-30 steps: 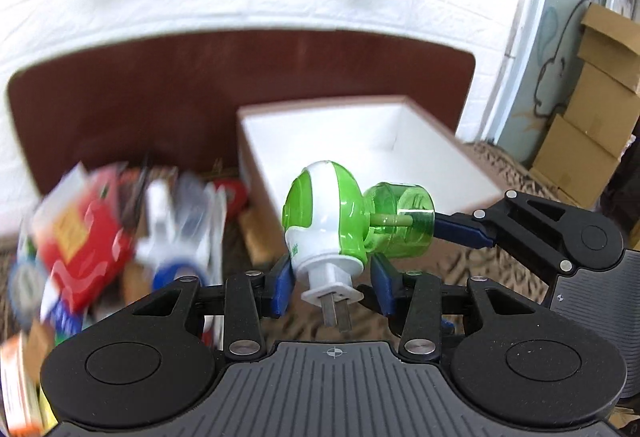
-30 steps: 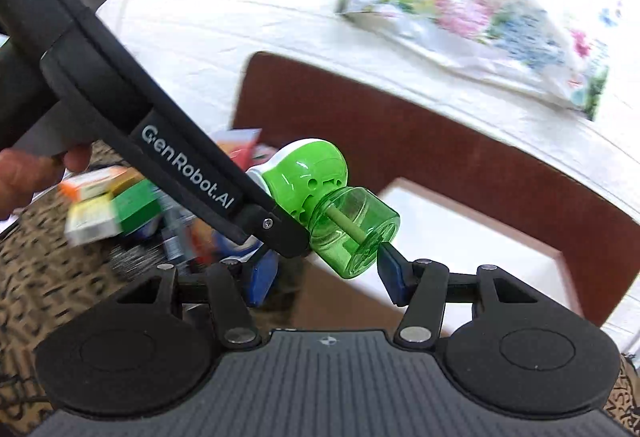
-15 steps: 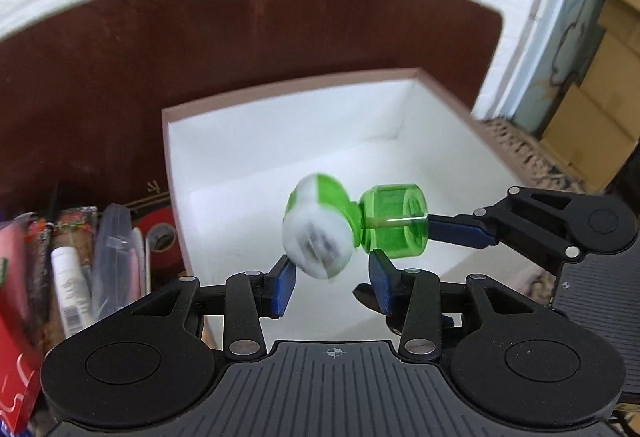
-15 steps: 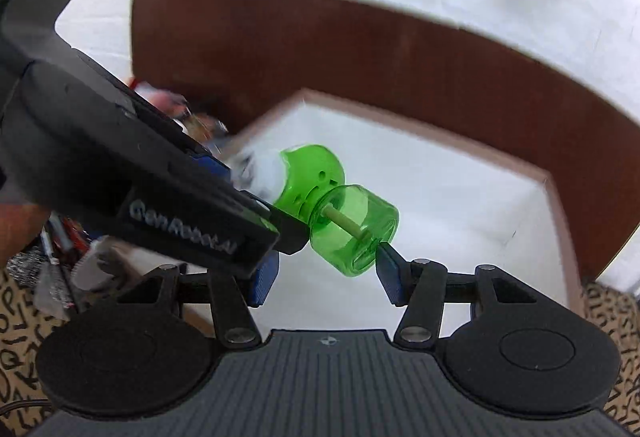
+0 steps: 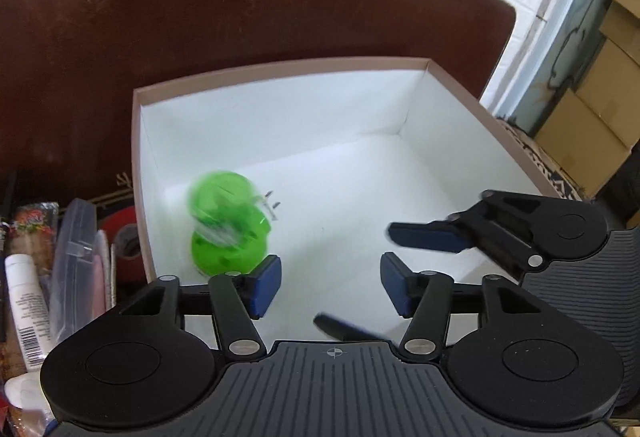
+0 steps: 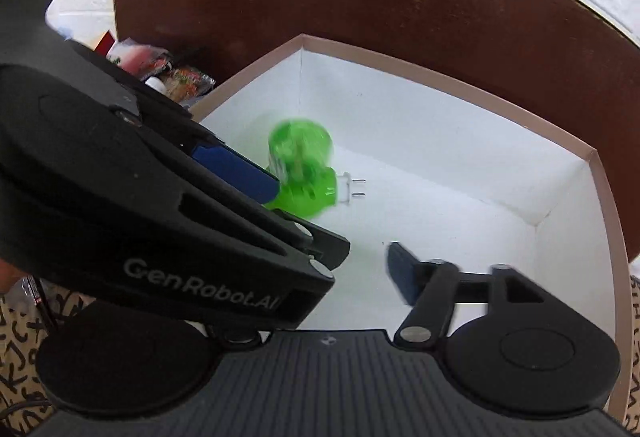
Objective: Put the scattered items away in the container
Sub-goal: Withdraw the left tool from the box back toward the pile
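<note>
The green plug-in device (image 5: 228, 225) with its clear green bottle lies blurred inside the white box (image 5: 280, 73), near the box's left wall; it also shows in the right wrist view (image 6: 304, 173) with its two prongs pointing right. My left gripper (image 5: 330, 289) is open and empty above the box's near part. My right gripper (image 6: 336, 269) is open and empty over the box (image 6: 452, 85); its left finger is hidden behind the left gripper's body (image 6: 160, 221). One right finger (image 5: 428, 237) shows in the left wrist view.
Scattered items lie left of the box: a white tube (image 5: 24, 301), a clear plastic case (image 5: 76, 265), a red tape roll (image 5: 124, 237), snack packets (image 6: 176, 81). A dark brown board (image 5: 240, 5) stands behind the box. Cardboard boxes (image 5: 592, 117) stand at the right.
Both grippers have opened and let go of the green device. It has dropped into the box and is still moving. Both grippers have moved further over the box.
</note>
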